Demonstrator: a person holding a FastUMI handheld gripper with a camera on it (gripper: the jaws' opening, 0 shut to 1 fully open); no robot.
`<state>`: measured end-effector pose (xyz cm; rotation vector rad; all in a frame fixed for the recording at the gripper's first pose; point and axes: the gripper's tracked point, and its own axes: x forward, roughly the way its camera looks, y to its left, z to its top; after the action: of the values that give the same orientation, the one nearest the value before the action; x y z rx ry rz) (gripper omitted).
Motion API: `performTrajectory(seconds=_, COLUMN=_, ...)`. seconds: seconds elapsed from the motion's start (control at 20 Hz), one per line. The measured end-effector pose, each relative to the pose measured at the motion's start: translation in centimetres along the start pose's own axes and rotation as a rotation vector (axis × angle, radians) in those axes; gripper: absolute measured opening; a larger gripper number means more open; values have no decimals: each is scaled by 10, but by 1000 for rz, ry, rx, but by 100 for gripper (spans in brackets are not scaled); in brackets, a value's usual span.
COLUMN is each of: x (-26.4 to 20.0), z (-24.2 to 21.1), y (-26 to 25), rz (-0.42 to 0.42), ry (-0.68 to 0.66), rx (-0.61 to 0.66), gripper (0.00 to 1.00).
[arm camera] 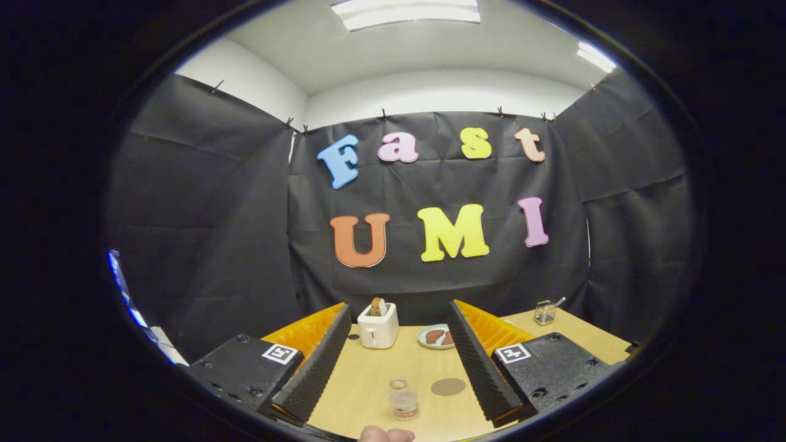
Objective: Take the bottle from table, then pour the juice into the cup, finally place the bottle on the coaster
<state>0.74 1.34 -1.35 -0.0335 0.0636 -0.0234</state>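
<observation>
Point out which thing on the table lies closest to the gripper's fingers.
The small clear bottle, standing upright between the open fingers of the gripper. The round coaster lies just beside it; the toaster, plate and glass container sit farther back.

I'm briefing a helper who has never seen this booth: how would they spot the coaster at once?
Start at the wooden table and the white toaster at its far side. Come nearer, between the open gripper fingers: the coaster lies beside the small clear bottle. It is the only flat brown disc.
</observation>
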Motion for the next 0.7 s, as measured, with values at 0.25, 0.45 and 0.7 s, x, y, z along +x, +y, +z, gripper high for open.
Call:
performTrajectory(seconds=0.25, x=-2, z=5, y=-3, rz=-12, ry=-10, rx=-8, gripper=100)
performTrajectory(seconds=0.45, x=-3, z=1, y=3, rz=-3, ry=-8, rx=-15, gripper=100)
performTrajectory(seconds=0.7, x=-9, z=-30, y=8, rz=11, ry=-1, rx=-30, gripper=100)
